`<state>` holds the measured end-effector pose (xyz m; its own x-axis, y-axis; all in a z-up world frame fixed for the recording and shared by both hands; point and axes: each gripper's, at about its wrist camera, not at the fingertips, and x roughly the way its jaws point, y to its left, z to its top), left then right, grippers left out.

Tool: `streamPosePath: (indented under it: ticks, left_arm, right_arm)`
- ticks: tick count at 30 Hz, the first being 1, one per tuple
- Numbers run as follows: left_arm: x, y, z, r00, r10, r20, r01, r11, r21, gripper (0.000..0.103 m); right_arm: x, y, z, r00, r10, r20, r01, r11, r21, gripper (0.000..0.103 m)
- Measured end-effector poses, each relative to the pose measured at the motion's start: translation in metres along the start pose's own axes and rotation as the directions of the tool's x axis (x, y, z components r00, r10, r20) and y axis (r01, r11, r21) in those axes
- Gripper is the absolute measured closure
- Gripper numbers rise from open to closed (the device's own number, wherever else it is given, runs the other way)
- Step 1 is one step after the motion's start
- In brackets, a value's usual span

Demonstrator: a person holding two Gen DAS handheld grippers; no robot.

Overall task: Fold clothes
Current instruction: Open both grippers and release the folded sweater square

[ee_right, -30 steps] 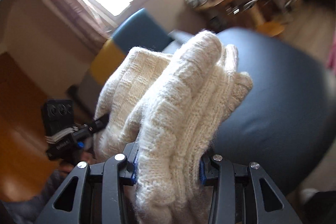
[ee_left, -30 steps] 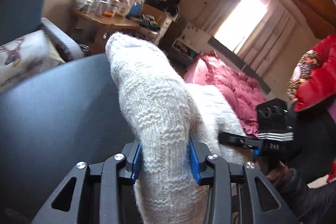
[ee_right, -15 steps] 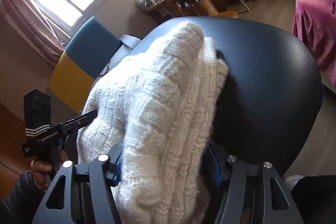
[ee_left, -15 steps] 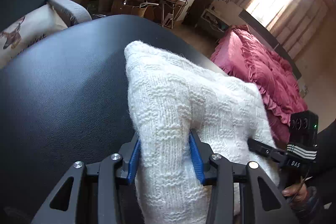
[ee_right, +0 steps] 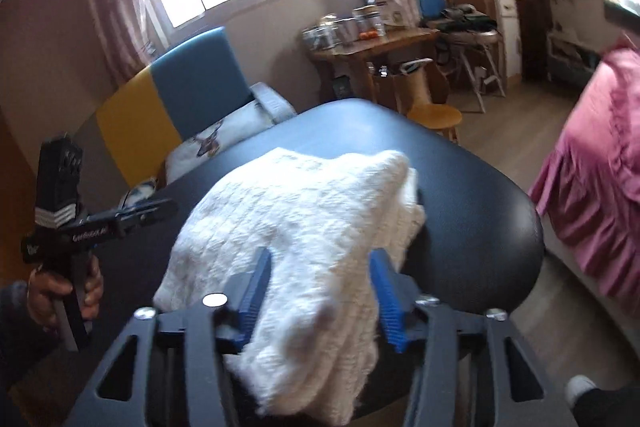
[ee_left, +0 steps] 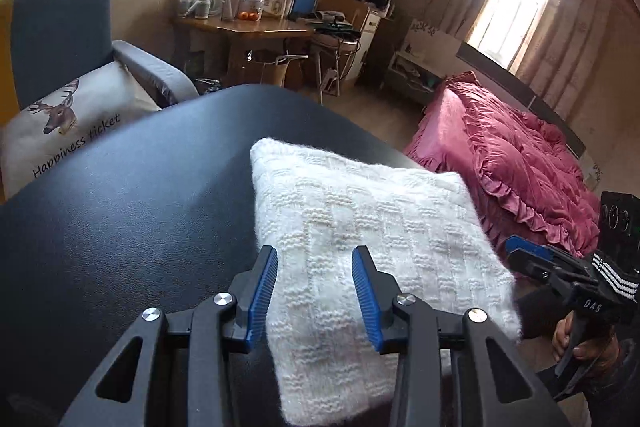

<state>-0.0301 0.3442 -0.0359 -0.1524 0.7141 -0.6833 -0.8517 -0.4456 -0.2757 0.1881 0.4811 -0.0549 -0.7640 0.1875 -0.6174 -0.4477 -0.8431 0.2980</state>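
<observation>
The white knitted garment (ee_left: 360,247) is now lying as a flat, layered rectangle on the dark round table (ee_left: 120,207), where a second ago it was hanging bunched and pinched in both tools. The left gripper (ee_left: 314,291) is standing open around its near edge, pads clear of the wool. The right gripper (ee_right: 320,299), blurred in its own view, is apparently spreading open too, suggesting a fold is being set down, with the pink bed (ee_left: 520,167) lying far right.

left gripper (ee_left: 314,291) fingers apart, right gripper (ee_right: 320,301) seemingly parted
</observation>
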Motion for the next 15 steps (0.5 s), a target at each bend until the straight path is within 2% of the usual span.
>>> streamPosePath:
  ticks: [2, 6, 9, 15]
  left_arm:
    - [0.004, -0.006, -0.003, 1.0, -0.008, -0.01, 0.008, 1.0, 0.004, 0.065]
    - [0.018, -0.017, -0.011, 0.999, -0.017, -0.047, 0.018, 1.0, 0.012, 0.065]
    - [0.038, -0.021, -0.022, 0.995, -0.007, -0.099, 0.007, 1.0, 0.009, 0.065]
    - [0.045, -0.025, -0.034, 0.997, 0.037, -0.068, -0.036, 0.999, 0.006, 0.065]
  right_arm:
    - [0.007, 0.001, -0.008, 1.0, -0.011, -0.025, 0.011, 1.0, -0.009, 0.072]
    - [0.021, 0.004, -0.023, 0.997, -0.035, -0.075, 0.033, 0.999, -0.029, 0.073]
    - [0.031, 0.005, -0.034, 0.992, -0.053, -0.112, 0.048, 0.998, -0.045, 0.081]
    - [0.04, 0.008, -0.044, 0.986, -0.085, -0.14, 0.075, 0.995, -0.072, 0.082]
